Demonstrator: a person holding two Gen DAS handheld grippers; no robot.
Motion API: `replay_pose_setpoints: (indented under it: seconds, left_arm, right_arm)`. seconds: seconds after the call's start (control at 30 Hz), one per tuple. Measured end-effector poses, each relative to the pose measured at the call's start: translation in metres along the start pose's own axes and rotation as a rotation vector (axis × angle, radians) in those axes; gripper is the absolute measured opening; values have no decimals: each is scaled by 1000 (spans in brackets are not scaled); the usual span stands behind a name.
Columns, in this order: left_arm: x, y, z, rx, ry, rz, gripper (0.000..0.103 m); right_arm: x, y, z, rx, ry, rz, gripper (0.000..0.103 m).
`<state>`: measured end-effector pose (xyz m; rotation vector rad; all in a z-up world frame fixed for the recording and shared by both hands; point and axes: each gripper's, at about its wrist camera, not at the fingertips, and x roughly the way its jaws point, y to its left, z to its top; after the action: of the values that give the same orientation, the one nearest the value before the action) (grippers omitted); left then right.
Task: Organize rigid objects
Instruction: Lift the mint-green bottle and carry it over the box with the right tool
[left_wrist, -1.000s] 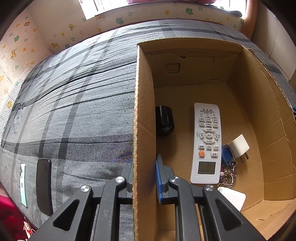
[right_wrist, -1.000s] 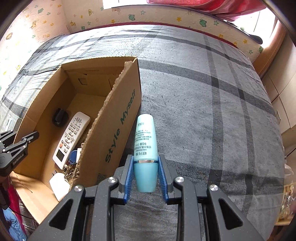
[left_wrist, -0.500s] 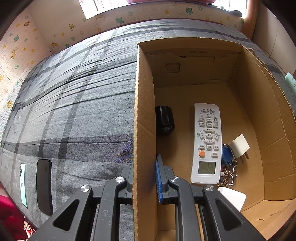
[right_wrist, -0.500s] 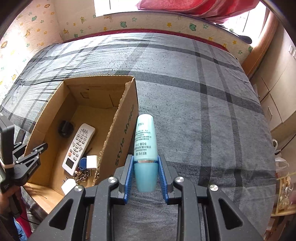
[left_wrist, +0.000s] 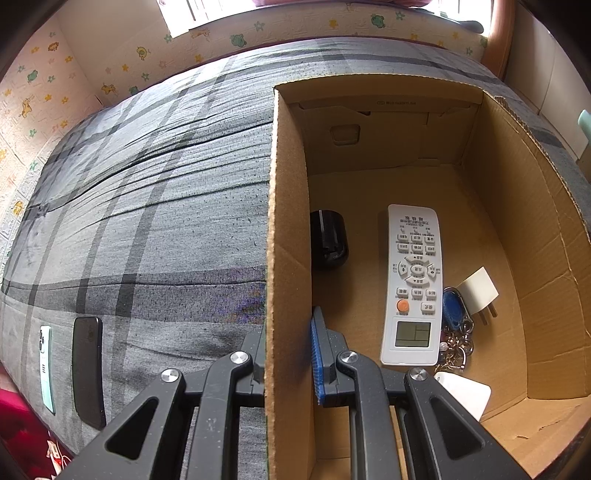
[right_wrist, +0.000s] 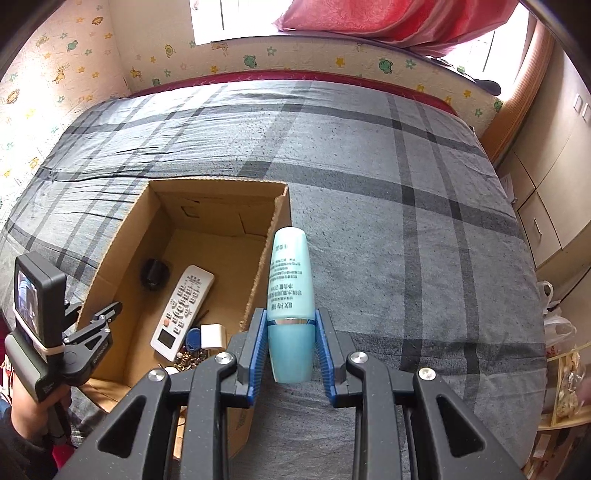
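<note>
On the grey plaid bed (right_wrist: 388, 192), my right gripper (right_wrist: 291, 349) pinches a pale blue bottle (right_wrist: 290, 295) by its cap end, fingers pressed to both sides, just beside the cardboard box (right_wrist: 218, 195). My left gripper (left_wrist: 288, 354) has its fingers clamped on the box's near wall. Inside the box lie a white remote (left_wrist: 413, 284), a black cap (left_wrist: 328, 243), keys (left_wrist: 456, 339) and a plug (left_wrist: 478, 293). Two phones (left_wrist: 86, 369) rest on the bed.

A pale turquoise bottle (right_wrist: 290, 295), a brown cardboard box (left_wrist: 288, 221), a grey plaid bedspread (right_wrist: 388, 184).
</note>
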<state>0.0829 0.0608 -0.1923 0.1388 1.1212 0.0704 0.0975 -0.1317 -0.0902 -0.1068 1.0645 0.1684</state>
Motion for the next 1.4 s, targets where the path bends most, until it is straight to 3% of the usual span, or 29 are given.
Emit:
replay_pose_setpoints:
  seconds: [0.7, 1.4]
  left_arm:
    - [1, 3, 1, -5, 3, -3, 17]
    - [1, 3, 1, -6, 3, -6, 17]
  right_arm:
    - [6, 64, 22, -95, 6, 75, 27]
    - [83, 103, 15, -112, 146, 105, 27]
